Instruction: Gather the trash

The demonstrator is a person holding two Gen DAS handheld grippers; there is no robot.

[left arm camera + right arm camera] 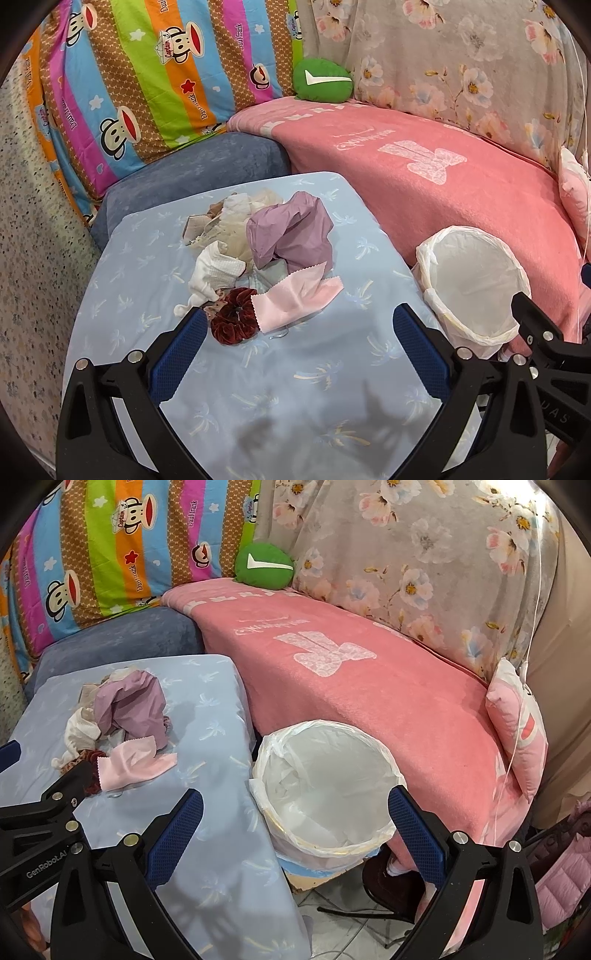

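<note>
Scraps piled on table, both grippers empty

Left gripper [297, 325] hung over the light-blue table [258, 387], fingers spread wide, nothing between them. Dark red scrunchie [233, 314] lay just ahead of its left pad, touching a pink fabric swatch [295, 301]. Behind those sat a crumpled purple cloth [291, 232], a white waffle-weave rag [218, 275] and some beige scraps [229, 218], all in one heap near the table's middle.

Right gripper [295, 814] was also spread wide and empty, positioned above the white-lined trash bin [325, 786]. Bin stood on the floor just beside the table's right edge, against the pink blanket [369, 686]. Liner looked empty. Heap and bin were well apart.
</note>
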